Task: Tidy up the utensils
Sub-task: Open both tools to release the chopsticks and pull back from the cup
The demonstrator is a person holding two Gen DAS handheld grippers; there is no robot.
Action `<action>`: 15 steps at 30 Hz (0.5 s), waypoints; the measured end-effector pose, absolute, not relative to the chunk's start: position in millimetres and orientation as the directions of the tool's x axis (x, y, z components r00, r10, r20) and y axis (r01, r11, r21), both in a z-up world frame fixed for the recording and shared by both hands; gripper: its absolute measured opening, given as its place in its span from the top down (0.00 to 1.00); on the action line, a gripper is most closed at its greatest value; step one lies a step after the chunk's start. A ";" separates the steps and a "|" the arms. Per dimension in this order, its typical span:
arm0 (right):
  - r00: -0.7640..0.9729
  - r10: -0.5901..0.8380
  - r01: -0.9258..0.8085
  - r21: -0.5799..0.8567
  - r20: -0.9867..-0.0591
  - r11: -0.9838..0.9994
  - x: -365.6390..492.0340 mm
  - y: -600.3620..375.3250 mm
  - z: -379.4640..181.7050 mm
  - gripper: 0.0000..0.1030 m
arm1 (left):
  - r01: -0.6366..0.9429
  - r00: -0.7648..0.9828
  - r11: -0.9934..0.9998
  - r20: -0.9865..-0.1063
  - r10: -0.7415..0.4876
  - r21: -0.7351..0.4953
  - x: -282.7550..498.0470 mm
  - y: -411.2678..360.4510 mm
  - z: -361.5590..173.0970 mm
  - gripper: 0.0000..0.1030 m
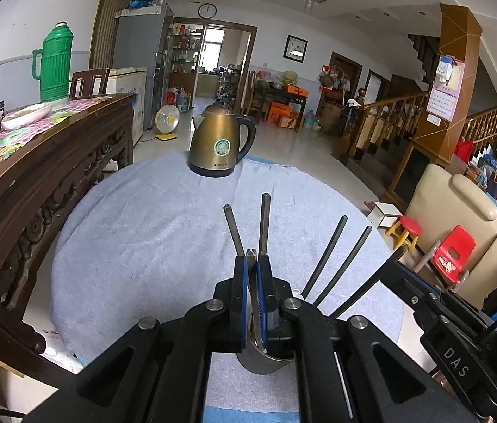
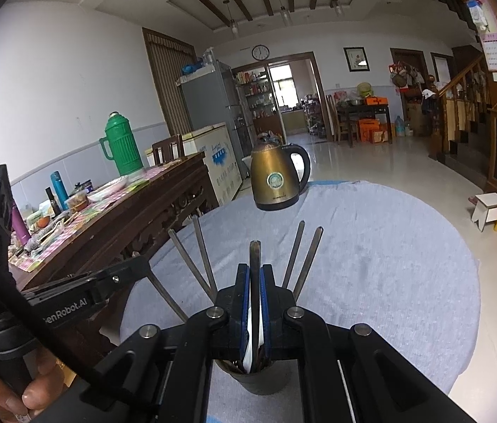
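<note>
Left wrist view: we see the left gripper w/ its jaws pinching one dark chopstick, blue pads pressed tight against it on both sides. That stick runs down into the metal cup, which stands on the pale blue cloth right under the gripper. More chopsticks fan up out of the cup behind the jaws, tips tilted apart. To the right, the right gripper comes in from the edge; from this angle we can't see its pads well.

Right wrist view settles it: right gripper has jaws pressed together on another chopstick, standing nearly upright betw. the blue pads, lower end in the same cup. Something white sits beside it inside the cup (prob. a spoon handle, too hidden to be sure). Other chopsticks lean out left & right. The left gripper shows at the left edge, w/ a hand on its handle at the bottom corner.

A bronze kettle stands at the far edge of the cloth, well apart from the cup. A dark wooden table runs along the left, w/ a green thermos on top.
</note>
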State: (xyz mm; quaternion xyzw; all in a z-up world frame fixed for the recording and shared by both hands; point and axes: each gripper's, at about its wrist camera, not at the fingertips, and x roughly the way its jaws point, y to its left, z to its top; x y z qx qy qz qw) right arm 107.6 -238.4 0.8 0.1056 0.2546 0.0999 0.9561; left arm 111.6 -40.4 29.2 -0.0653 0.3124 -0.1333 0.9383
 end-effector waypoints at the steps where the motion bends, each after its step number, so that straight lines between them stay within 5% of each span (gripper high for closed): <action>1: 0.846 0.249 -0.138 0.257 -0.472 0.956 109.1 -239.1 -0.4 0.93 | 0.214 0.767 0.955 -0.570 -0.295 -0.206 112.3 -40.7 29.3 0.94; 5: 0.828 0.260 -0.132 0.278 -0.496 0.951 115.0 -240.5 -6.0 0.88 | 0.236 0.737 0.946 -0.594 -0.323 -0.222 115.4 -42.6 24.3 0.88; 7: 0.822 0.268 -0.127 0.298 -0.502 0.946 115.1 -244.0 -7.6 0.65 | 0.244 0.724 0.942 -0.602 -0.336 -0.233 116.9 -42.9 21.9 0.68; 8: 0.826 0.270 -0.123 0.310 -0.495 0.943 114.6 -246.1 -7.5 0.61 | 0.242 0.725 0.941 -0.601 -0.336 -0.235 116.7 -42.0 21.2 0.54; 10: 0.838 0.263 -0.117 0.315 -0.477 0.942 110.7 -248.2 -6.0 0.59 | 0.236 0.740 0.945 -0.588 -0.326 -0.227 113.3 -40.3 21.1 0.43; 15: 0.856 0.245 -0.096 0.326 -0.455 0.941 106.7 -257.4 -4.2 0.59 | 0.227 0.753 0.951 -0.582 -0.307 -0.208 110.0 -38.7 24.4 0.35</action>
